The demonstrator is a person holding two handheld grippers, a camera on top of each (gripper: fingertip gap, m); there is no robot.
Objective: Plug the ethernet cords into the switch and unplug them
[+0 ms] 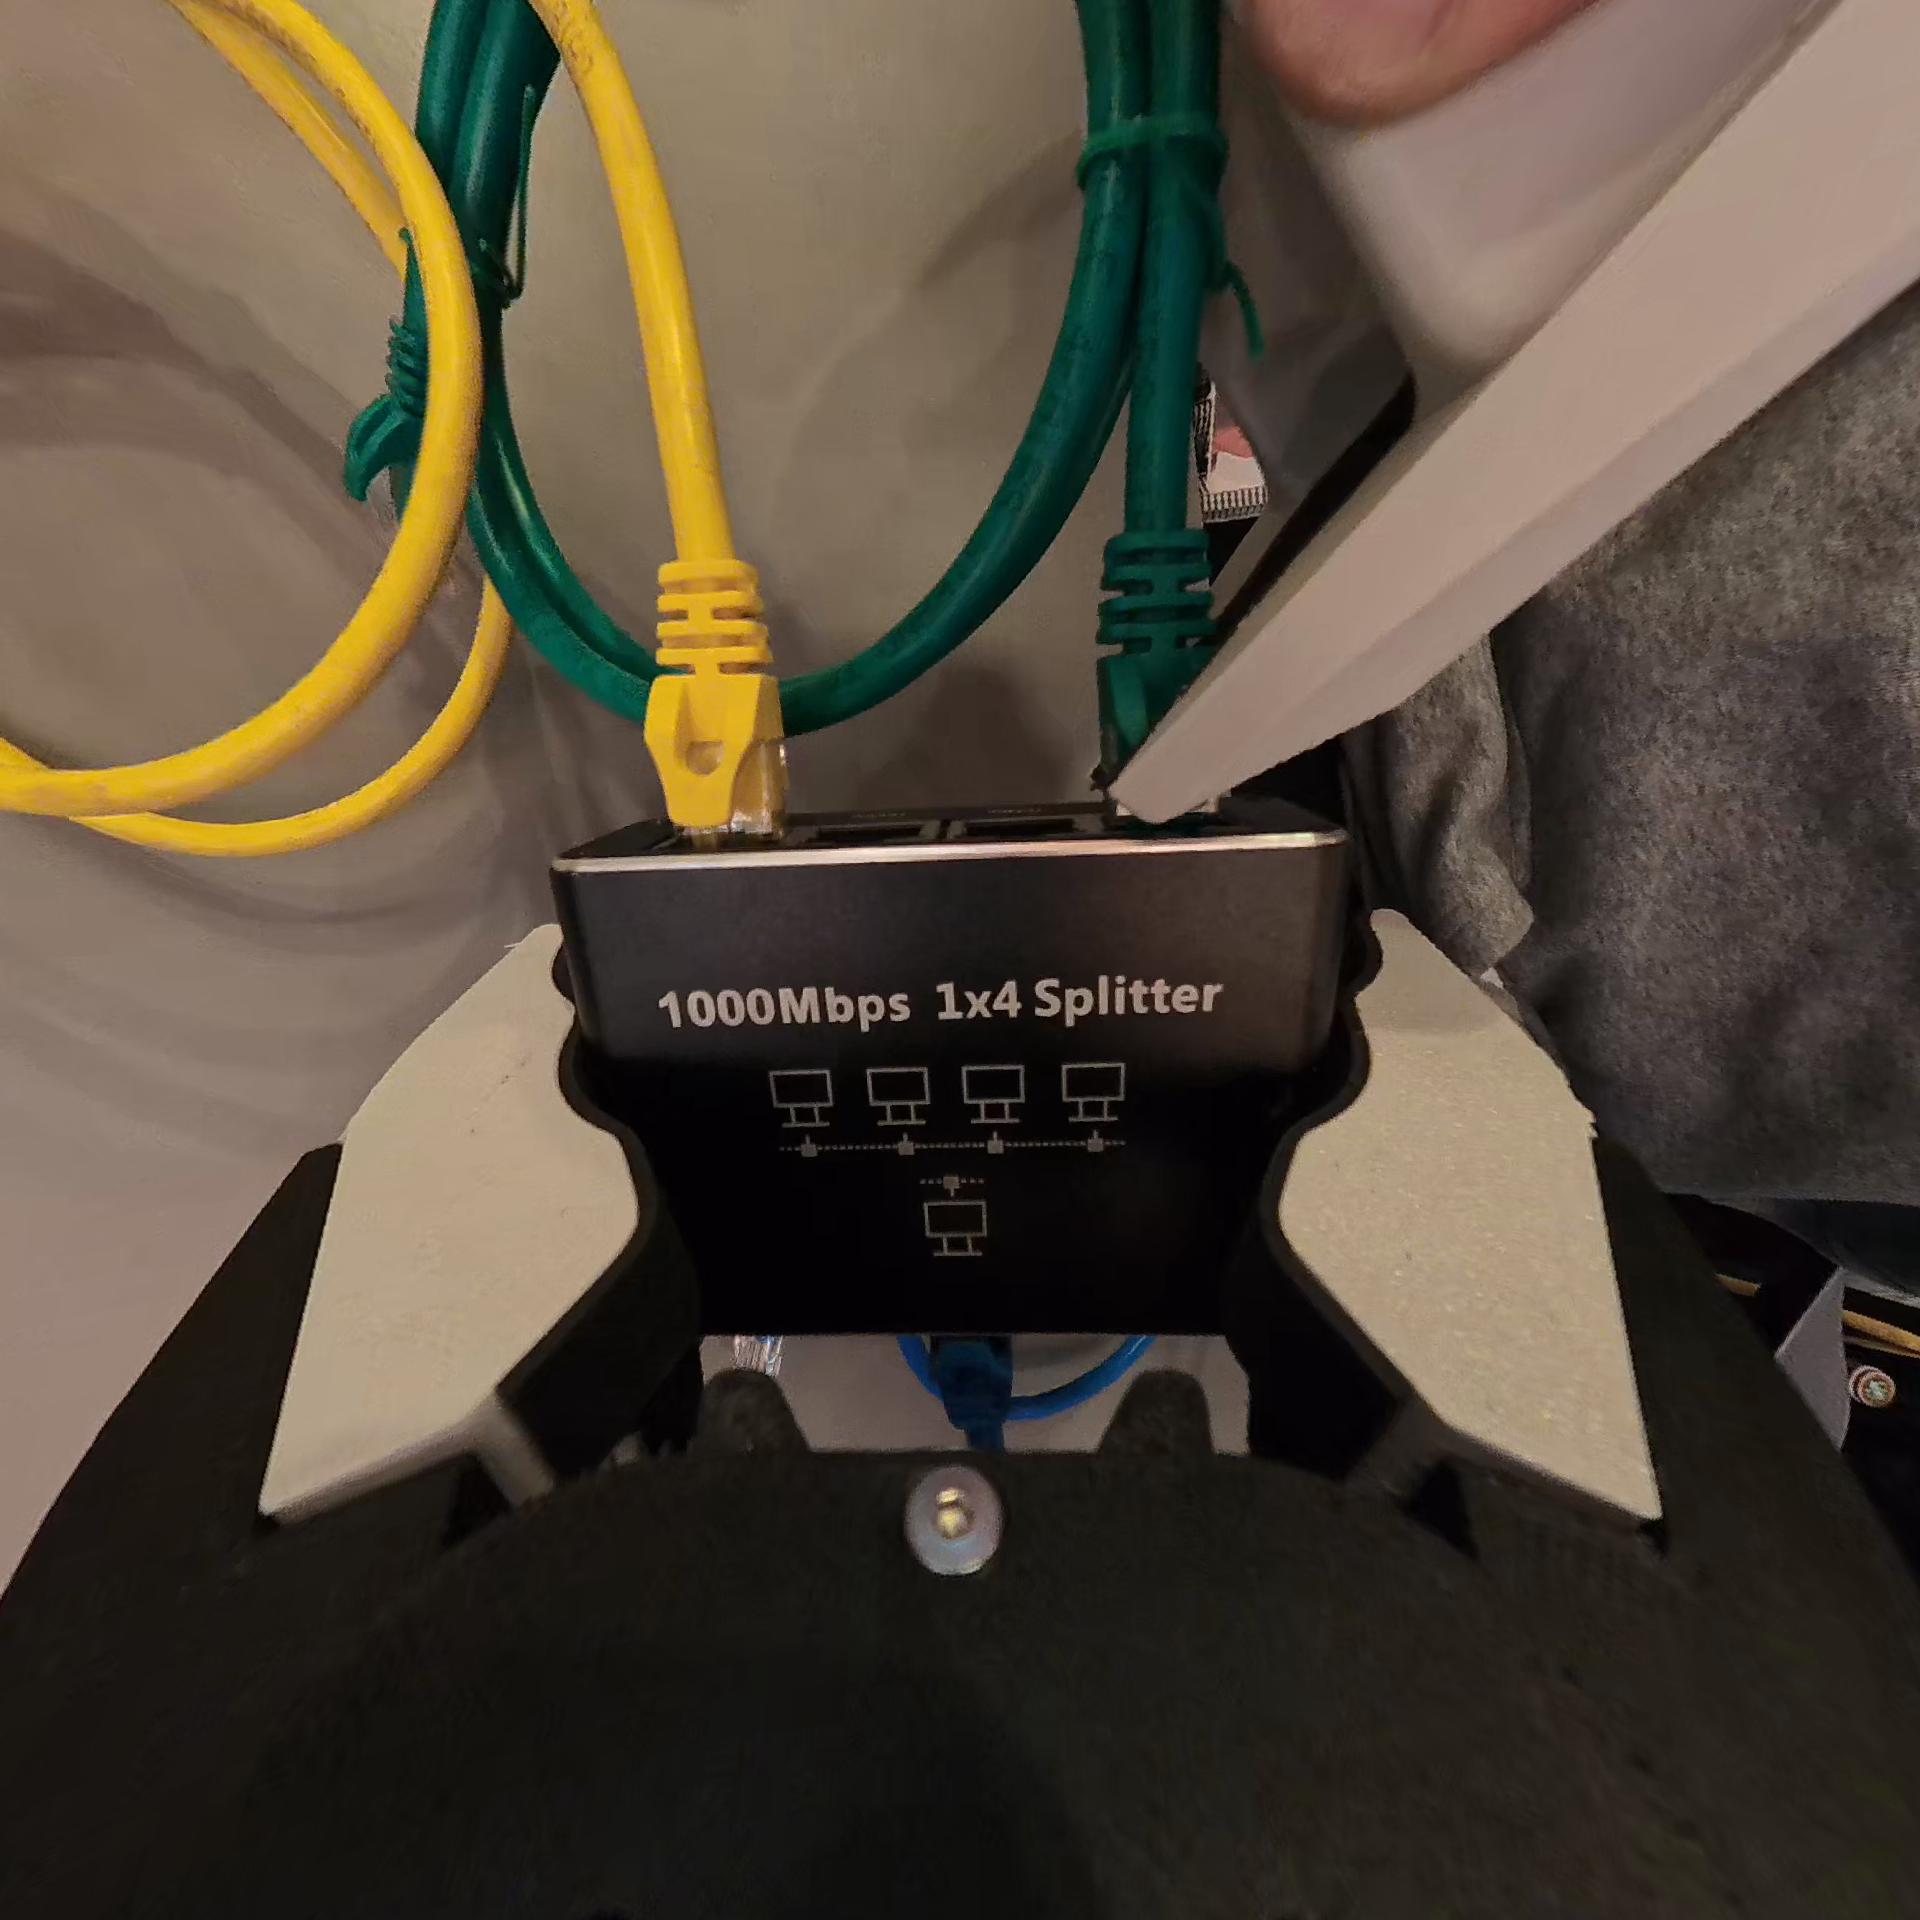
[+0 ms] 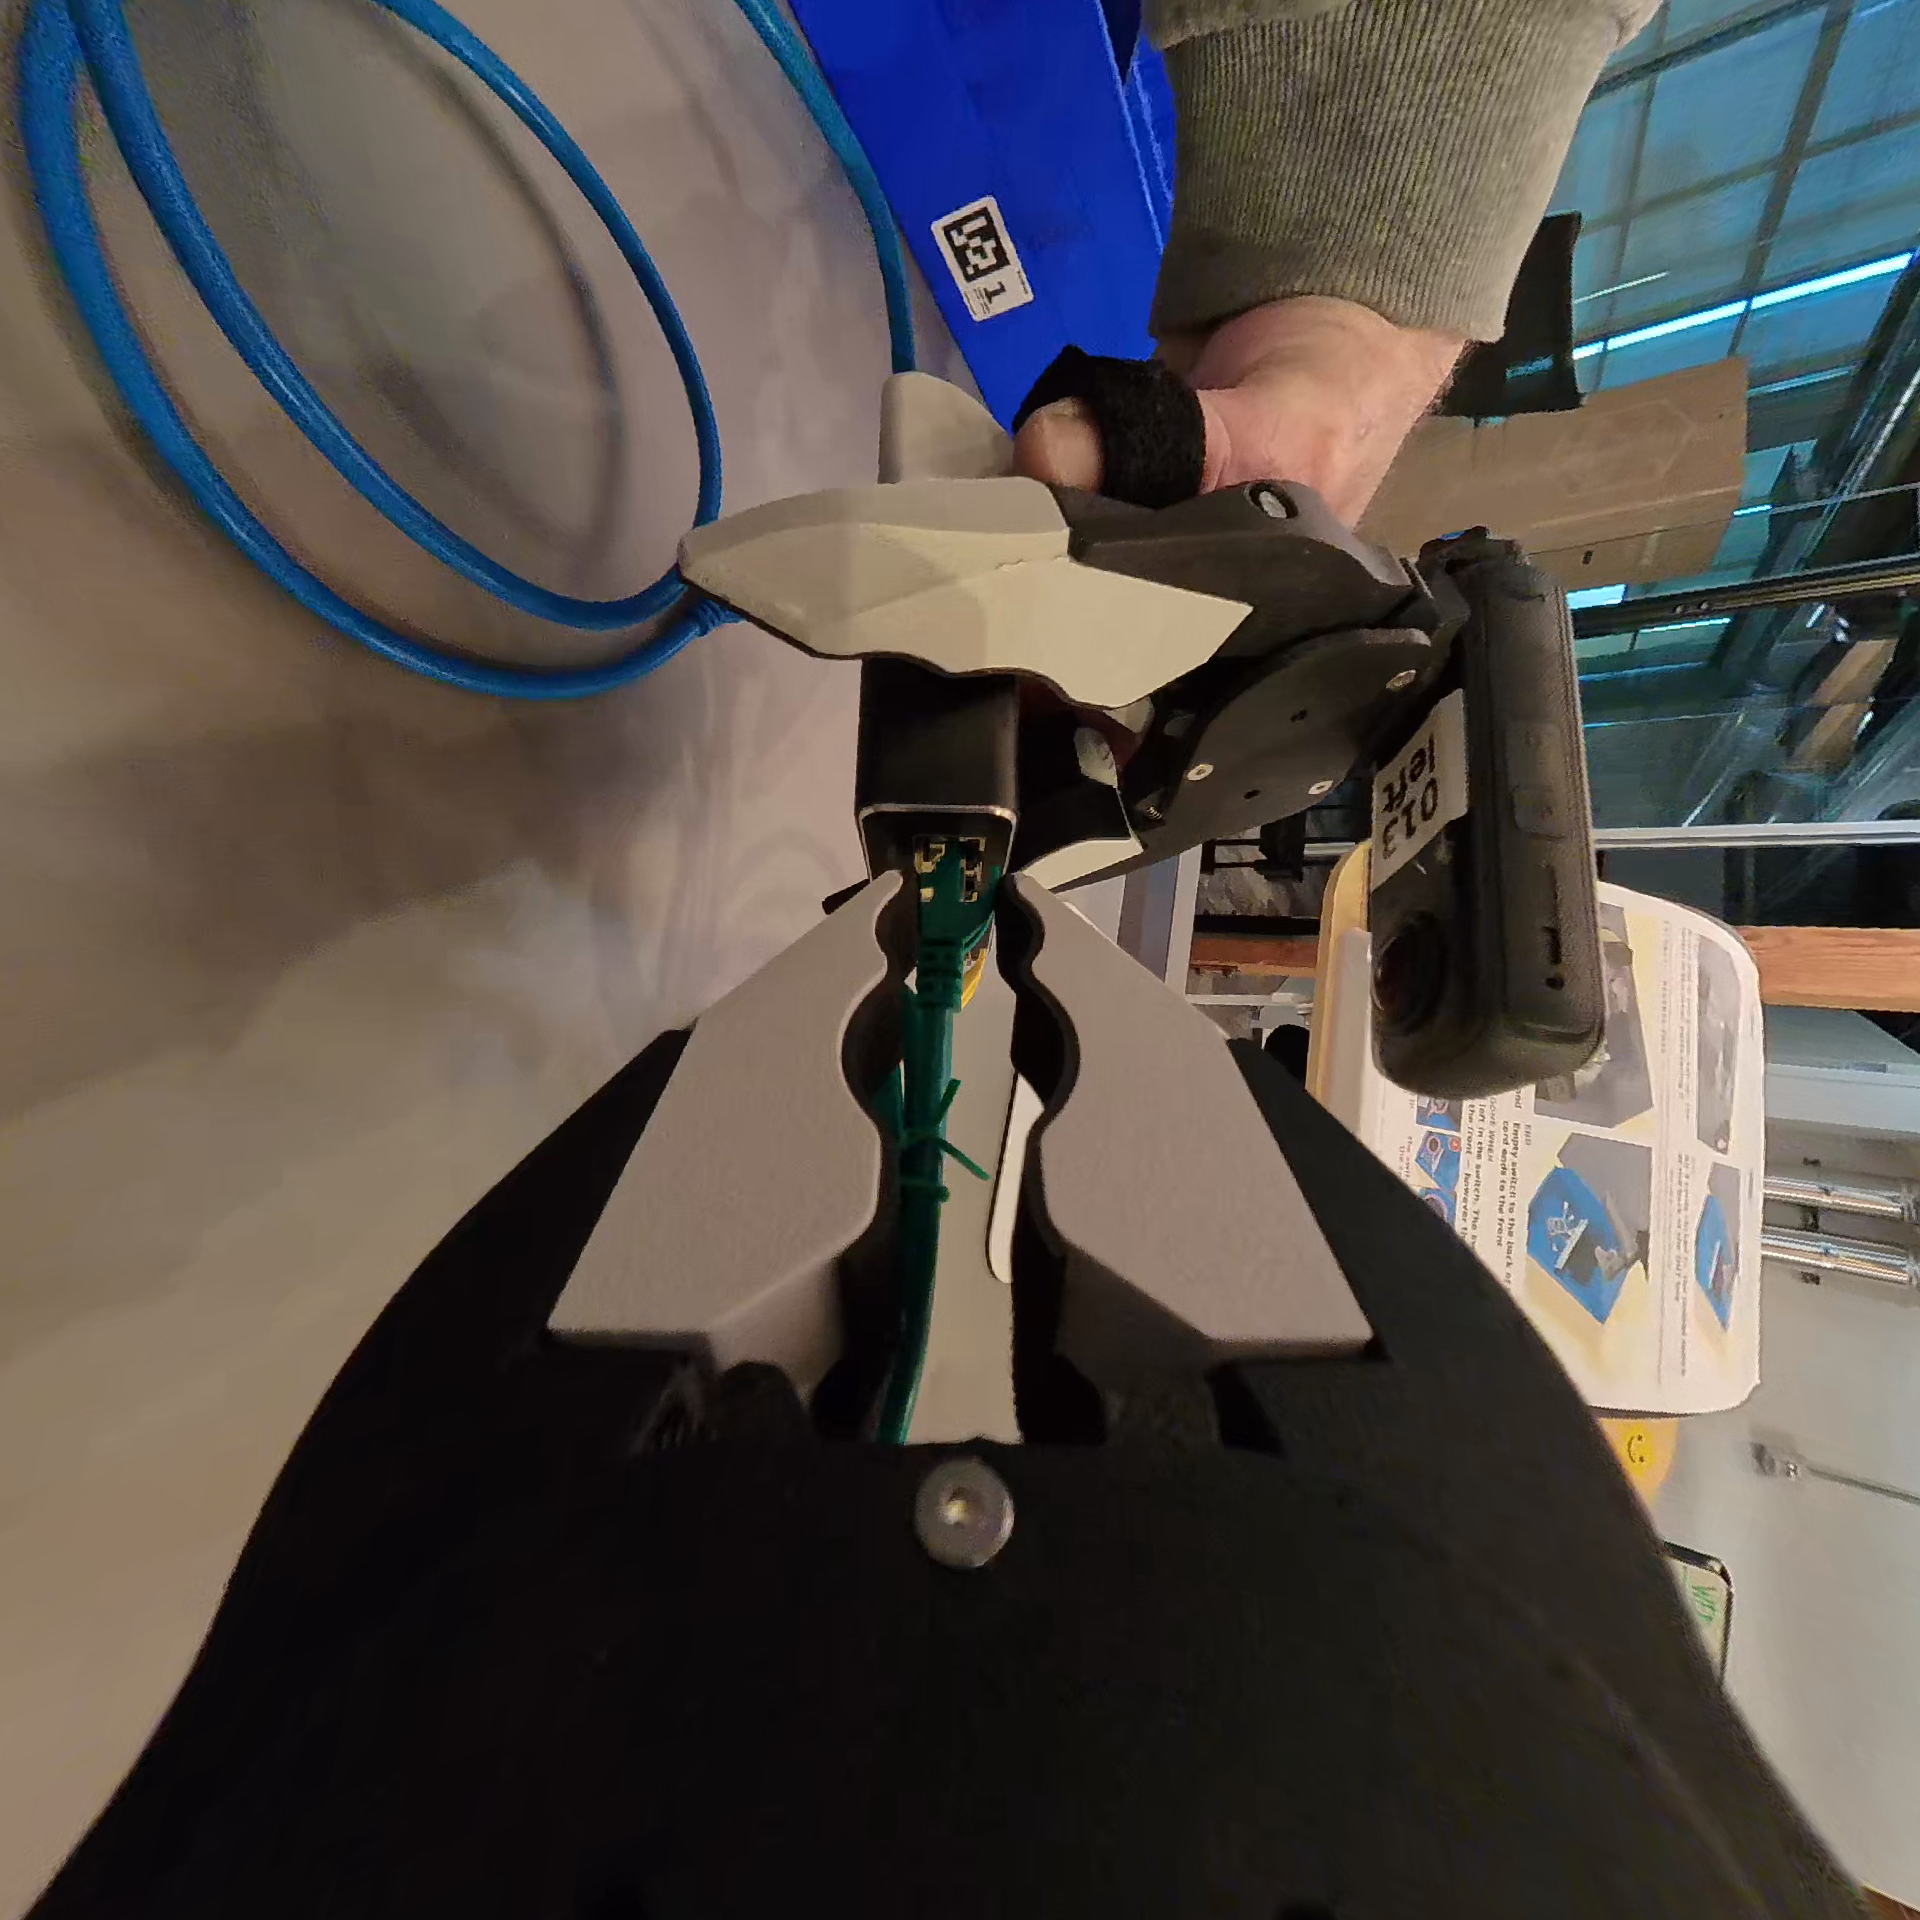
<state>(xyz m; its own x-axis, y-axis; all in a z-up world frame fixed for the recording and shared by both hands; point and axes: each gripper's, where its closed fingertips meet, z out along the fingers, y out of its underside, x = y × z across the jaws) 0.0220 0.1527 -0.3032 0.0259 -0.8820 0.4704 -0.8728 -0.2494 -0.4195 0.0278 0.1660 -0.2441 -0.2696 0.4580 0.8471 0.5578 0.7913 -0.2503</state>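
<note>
My left gripper point(image 1: 956, 956) is shut on the black switch point(image 1: 935, 1143), gripping its two sides. A yellow cord's plug point(image 1: 717, 727) sits in the leftmost port. A green cord's plug point(image 1: 1148, 613) is at the rightmost port, partly hidden by a finger point(image 1: 1455, 540) of my right gripper. In the right wrist view my right gripper point(image 2: 953, 888) is closed around the green plug point(image 2: 948, 920), whose tip is in the switch point(image 2: 935, 748). A blue cord point(image 1: 977, 1382) is plugged into the switch's near side. The two middle ports are empty.
The yellow and green cords loop over the pale table point(image 1: 208, 1039). The blue cord point(image 2: 416, 468) coils on the table by a blue bin point(image 2: 1018, 156). A hand point(image 2: 1299, 395) holds the left gripper. A printed sheet point(image 2: 1579, 1195) stands at the right. The grippers' ends are close to 5 centimeters from one another.
</note>
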